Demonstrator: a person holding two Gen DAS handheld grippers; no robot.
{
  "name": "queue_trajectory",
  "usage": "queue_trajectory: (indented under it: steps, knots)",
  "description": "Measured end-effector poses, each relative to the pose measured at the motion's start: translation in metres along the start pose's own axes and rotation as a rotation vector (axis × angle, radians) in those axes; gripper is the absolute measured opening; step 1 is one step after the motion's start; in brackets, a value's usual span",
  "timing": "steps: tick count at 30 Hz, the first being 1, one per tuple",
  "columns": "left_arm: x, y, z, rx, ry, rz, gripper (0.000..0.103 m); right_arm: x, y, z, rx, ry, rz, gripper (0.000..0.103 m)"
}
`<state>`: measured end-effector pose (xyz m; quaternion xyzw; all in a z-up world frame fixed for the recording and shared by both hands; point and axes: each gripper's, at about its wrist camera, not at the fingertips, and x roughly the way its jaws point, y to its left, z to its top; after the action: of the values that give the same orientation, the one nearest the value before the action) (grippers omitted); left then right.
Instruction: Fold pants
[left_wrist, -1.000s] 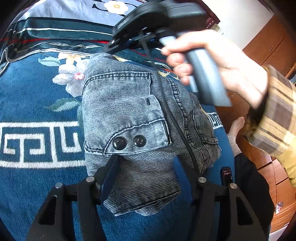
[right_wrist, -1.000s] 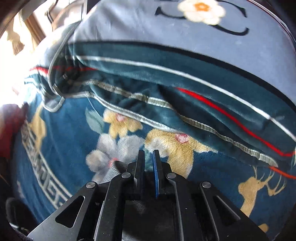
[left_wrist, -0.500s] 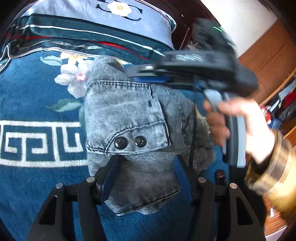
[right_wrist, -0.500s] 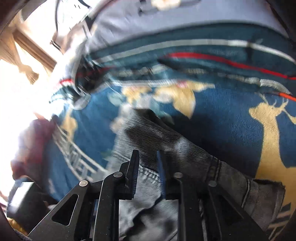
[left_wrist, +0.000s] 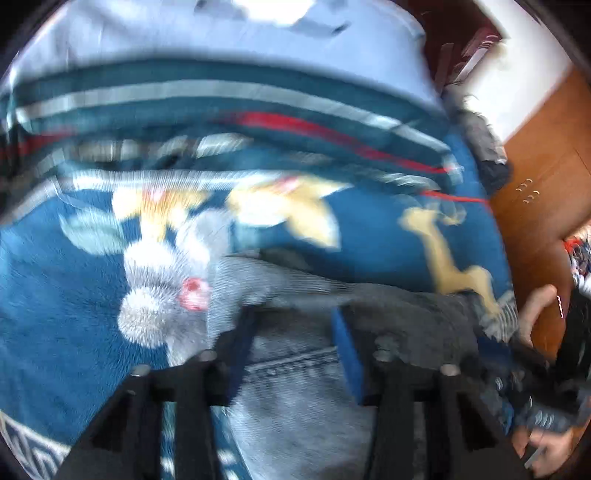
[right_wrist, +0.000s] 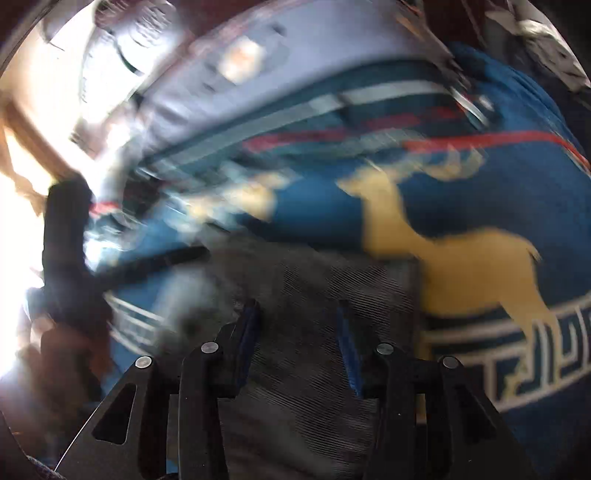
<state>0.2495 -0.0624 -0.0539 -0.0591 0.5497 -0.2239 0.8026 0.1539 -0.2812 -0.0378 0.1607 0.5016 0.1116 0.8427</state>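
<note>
Plush blue blanket (left_wrist: 369, 229) with flower and deer print covers the bed; wooden cabinet (left_wrist: 546, 173) beyond. Folded grey ribbed denim pants (left_wrist: 295, 387) lie on it. Left gripper (left_wrist: 295, 343) closing, right gripper (right_wrist: 295, 332) opening; both straddle denim, pads apparently clear.

Each wrist camera looked steeply down along its own tool, close over the folded pants (left_wrist: 295, 406) on the bed's blue blanket (left_wrist: 55, 295). Both faced the striped pillow (left_wrist: 221, 55) at the bed's far edge. They shared the pants, the blanket's deer (right_wrist: 461, 258) and that pillow.
</note>
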Motion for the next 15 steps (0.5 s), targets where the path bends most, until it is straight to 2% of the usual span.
queue_trajectory:
  steps: [1,3,6,9,12,15]
  knots:
    - [0.000,0.006,0.000,-0.026,-0.019,-0.002,0.025,0.003,-0.006,-0.005,0.004,-0.005,0.012,0.040]
    - [-0.005,0.007,0.001,-0.020,-0.042,0.038,0.020,0.005,-0.016,-0.015,0.024,-0.050,0.045,0.040]
    - [-0.021,0.020,0.002,-0.083,-0.074,-0.021,0.020,0.000,-0.021,-0.020,0.051,-0.073,0.072,0.040]
    - [-0.052,0.023,-0.007,-0.105,-0.134,-0.005,0.027,-0.013,-0.023,-0.019,0.109,-0.083,0.095,0.044]
    - [-0.074,-0.001,-0.024,-0.007,-0.160,-0.023,0.036,-0.037,-0.014,-0.021,0.113,-0.141,0.064,0.048]
    - [-0.084,-0.040,-0.064,0.168,-0.124,-0.025,0.038,-0.055,0.002,-0.037,0.101,-0.151,0.073,0.051]
